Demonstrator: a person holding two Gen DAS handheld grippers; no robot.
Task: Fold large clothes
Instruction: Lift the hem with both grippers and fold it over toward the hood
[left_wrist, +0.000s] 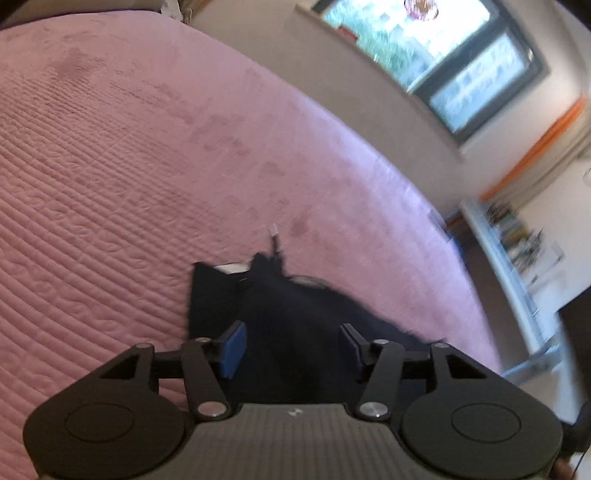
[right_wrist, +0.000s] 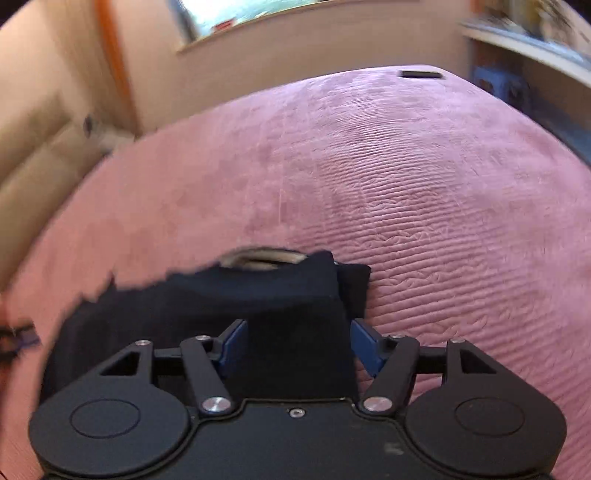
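Note:
A dark navy garment (left_wrist: 295, 314) lies on the pink quilted bedspread (left_wrist: 110, 166); a drawstring with a pale tip (left_wrist: 274, 236) sticks out of its far end. My left gripper (left_wrist: 293, 345) is open, its blue pads either side of the cloth, just above it. In the right wrist view the same garment (right_wrist: 258, 302) lies folded, with a grey-lined neck opening (right_wrist: 262, 258) at its far edge. My right gripper (right_wrist: 295, 345) is open, jaws wide, the cloth between and below the pads. Whether either touches the cloth cannot be told.
The bedspread (right_wrist: 406, 184) stretches far ahead in both views. A window (left_wrist: 443, 55) and beige wall stand beyond the bed. A white shelf with small items (left_wrist: 517, 251) is at the right. A small dark object (right_wrist: 421, 74) lies at the bed's far edge.

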